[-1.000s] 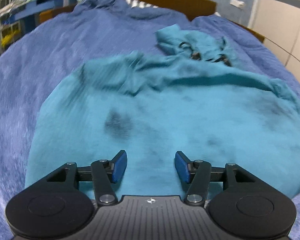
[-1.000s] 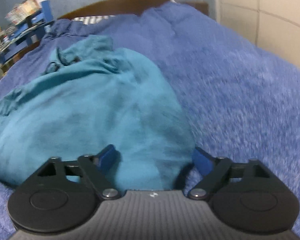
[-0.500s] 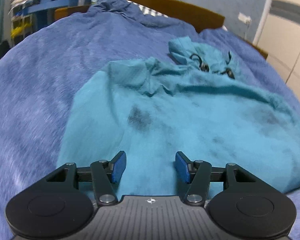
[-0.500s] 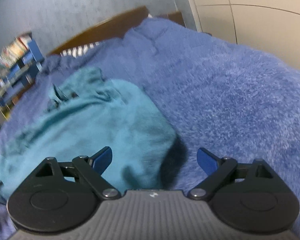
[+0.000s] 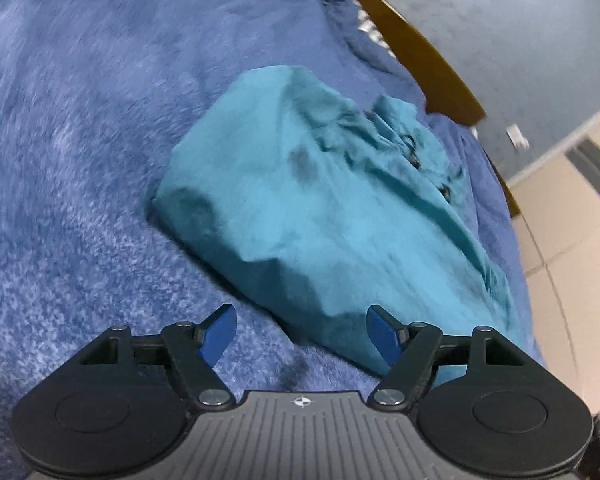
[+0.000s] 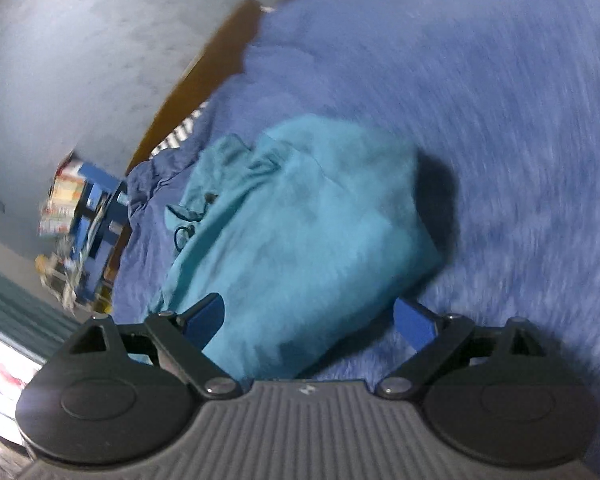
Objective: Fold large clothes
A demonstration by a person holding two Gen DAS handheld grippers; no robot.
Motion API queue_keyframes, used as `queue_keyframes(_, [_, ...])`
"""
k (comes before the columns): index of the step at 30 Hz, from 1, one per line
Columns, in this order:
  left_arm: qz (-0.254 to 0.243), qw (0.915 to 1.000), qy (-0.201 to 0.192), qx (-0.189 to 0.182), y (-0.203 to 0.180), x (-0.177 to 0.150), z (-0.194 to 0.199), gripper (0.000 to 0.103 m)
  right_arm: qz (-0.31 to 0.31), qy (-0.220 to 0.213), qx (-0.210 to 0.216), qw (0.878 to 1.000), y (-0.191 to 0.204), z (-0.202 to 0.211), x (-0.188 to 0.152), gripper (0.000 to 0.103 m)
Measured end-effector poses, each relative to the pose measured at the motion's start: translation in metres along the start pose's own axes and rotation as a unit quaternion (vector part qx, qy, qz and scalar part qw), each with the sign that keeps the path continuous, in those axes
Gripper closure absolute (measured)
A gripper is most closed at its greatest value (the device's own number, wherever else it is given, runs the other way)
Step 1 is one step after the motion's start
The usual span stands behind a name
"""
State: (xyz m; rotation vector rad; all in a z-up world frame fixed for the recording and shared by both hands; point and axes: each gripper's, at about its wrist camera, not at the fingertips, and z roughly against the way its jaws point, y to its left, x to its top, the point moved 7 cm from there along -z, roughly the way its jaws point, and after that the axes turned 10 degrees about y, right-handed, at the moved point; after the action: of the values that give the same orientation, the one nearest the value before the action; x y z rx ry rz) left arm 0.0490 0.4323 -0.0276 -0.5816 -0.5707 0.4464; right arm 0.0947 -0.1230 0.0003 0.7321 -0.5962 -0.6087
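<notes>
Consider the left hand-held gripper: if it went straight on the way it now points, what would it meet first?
Most likely the near folded edge of the teal hoodie, which lies just ahead of the open left hand-held gripper on the blue blanket. Depth is unclear; if it is angled downward, it might brush the blanket first.

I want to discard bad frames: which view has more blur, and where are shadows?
Right wrist view: strong motion streaks across the blue blanket and shelf; dark shadow beside the teal garment. Left wrist view: sharper, mild smear on the garment, shadow under its near edge; fisheye bends the headboard.
</notes>
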Motion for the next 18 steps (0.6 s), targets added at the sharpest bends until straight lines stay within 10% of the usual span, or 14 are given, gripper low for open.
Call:
queue_keyframes(14, [0.166, 0.9840, -0.051, -0.041, 0.046, 0.042, -0.037, 0.028, -0.156, -0.019, 0.011, 0.988, -0.038, -0.066, 0.027, 0.011])
queue_keyframes(18, [0.151, 0.9868, -0.057, -0.014, 0.049, 0.055, -0.045, 0.047, -0.161, -0.044, 0.011, 0.986, -0.040, -0.066, 0.036, 0.056])
